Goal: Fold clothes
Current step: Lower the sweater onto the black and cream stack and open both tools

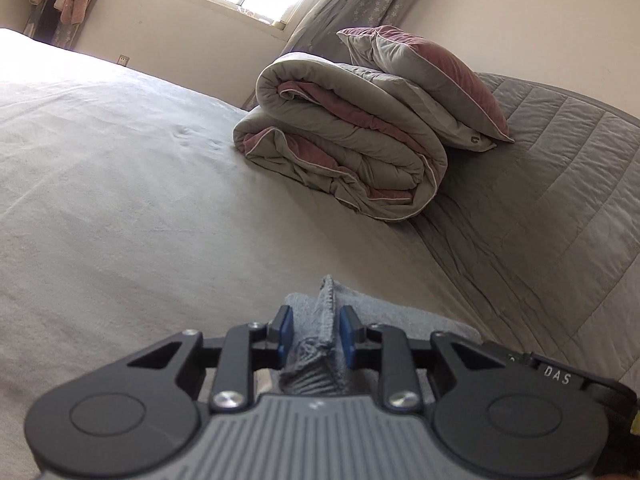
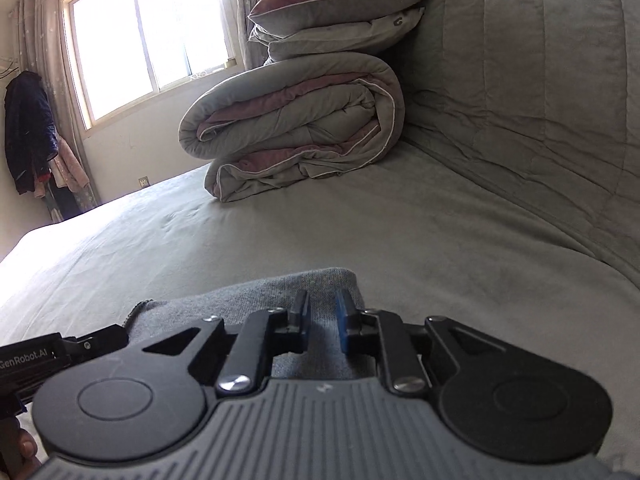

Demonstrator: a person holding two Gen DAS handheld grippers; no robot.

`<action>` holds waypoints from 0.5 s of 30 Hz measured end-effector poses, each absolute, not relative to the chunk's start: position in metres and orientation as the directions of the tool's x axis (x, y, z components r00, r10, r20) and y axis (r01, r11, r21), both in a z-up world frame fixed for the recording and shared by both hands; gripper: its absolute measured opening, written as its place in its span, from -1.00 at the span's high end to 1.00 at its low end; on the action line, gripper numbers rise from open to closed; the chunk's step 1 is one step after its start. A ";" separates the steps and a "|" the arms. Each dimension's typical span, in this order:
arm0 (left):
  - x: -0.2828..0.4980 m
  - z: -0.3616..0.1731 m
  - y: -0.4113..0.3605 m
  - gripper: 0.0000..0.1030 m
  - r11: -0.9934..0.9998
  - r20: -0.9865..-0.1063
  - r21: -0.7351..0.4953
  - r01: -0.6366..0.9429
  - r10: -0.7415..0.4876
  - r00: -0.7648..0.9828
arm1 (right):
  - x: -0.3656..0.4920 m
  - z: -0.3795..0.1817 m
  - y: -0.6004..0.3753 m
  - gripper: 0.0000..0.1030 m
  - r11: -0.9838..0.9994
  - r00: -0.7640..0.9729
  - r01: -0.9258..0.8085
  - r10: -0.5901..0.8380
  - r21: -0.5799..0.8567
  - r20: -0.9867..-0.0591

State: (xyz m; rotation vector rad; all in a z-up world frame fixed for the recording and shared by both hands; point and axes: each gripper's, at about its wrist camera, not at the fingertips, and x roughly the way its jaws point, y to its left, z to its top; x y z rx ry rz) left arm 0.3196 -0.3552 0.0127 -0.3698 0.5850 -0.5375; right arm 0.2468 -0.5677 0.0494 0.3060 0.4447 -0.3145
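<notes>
Grey knit garment (image 1: 320, 344) is bunching between the blue pads of the left gripper (image 1: 316, 330), whose jaws are pinching a ridge of it at the near edge of the bed (image 1: 120, 208). Beside it the right gripper (image 2: 322, 322) is straddling the same cloth (image 2: 256, 296), though whether its pads are pressing I cannot tell. Both seem to be lifting an edge for a fold; next, carrying it evenly across, clear of the folded quilt (image 2: 296, 128).

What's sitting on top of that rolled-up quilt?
Two stacked pillows lie on the folded quilt, the upper one showing a mauve face. Whatever lies between the pillows and the quilt is hidden.
</notes>
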 end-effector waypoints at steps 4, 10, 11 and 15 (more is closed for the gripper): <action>0.305 0.032 -0.350 0.07 0.809 -0.448 -0.453 0.375 -0.570 0.689 | 0.234 0.070 -0.559 0.52 0.906 0.842 0.372 -0.238 0.203 -0.484; 0.276 0.063 -0.346 -0.32 0.837 -0.516 -0.371 0.403 -0.546 0.660 | 0.210 0.095 -0.546 -0.04 0.903 0.820 0.381 -0.230 0.200 -0.524; 0.272 0.068 -0.344 -0.38 0.844 -0.538 -0.353 0.403 -0.536 0.650 | 0.207 0.098 -0.544 -0.04 0.902 0.813 0.384 -0.228 0.198 -0.537; 0.256 0.086 -0.337 -0.69 0.870 -0.625 -0.292 0.398 -0.488 0.609 | 0.190 0.110 -0.531 -0.36 0.899 0.774 0.404 -0.237 0.170 -0.587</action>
